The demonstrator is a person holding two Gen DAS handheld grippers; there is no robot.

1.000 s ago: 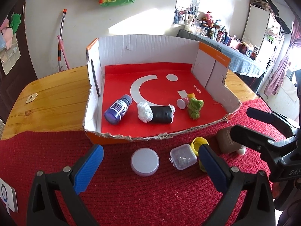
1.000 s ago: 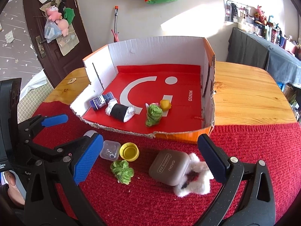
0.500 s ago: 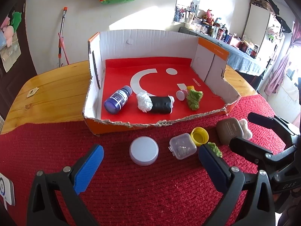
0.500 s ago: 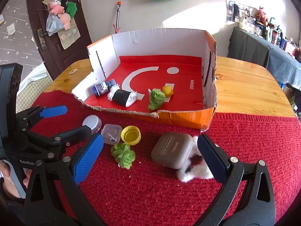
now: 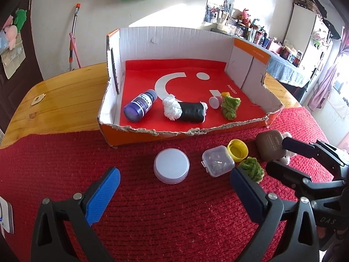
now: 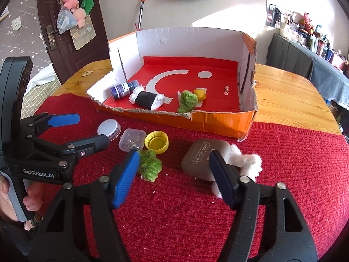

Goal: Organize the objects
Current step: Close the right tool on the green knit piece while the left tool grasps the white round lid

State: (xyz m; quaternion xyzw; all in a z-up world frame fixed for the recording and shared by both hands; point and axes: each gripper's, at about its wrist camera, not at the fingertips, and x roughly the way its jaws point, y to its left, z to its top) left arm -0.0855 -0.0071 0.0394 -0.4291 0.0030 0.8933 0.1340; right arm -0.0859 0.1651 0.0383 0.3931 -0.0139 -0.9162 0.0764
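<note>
Wooden tabletop (image 5: 63, 107), red mat (image 5: 163, 218) over near part. Cardboard box (image 5: 174, 41) beyond left jaws. On mat ahead of left jaws: round tin (image 5: 171, 165), clear case (image 5: 218, 160), yellow cap (image 5: 237, 149); brown case (image 6: 204, 158) by right jaws.

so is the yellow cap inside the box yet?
No, the yellow cap lies on the red mat, outside the cardboard box.

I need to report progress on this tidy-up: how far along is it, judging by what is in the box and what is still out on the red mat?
Done: the blue bottle, black-and-white roll and a green tuft lie in the cardboard box. In hand: nothing; the right gripper, jaws just closing, is not gripping the brown case. Left: round tin, clear box, yellow cap.
</note>
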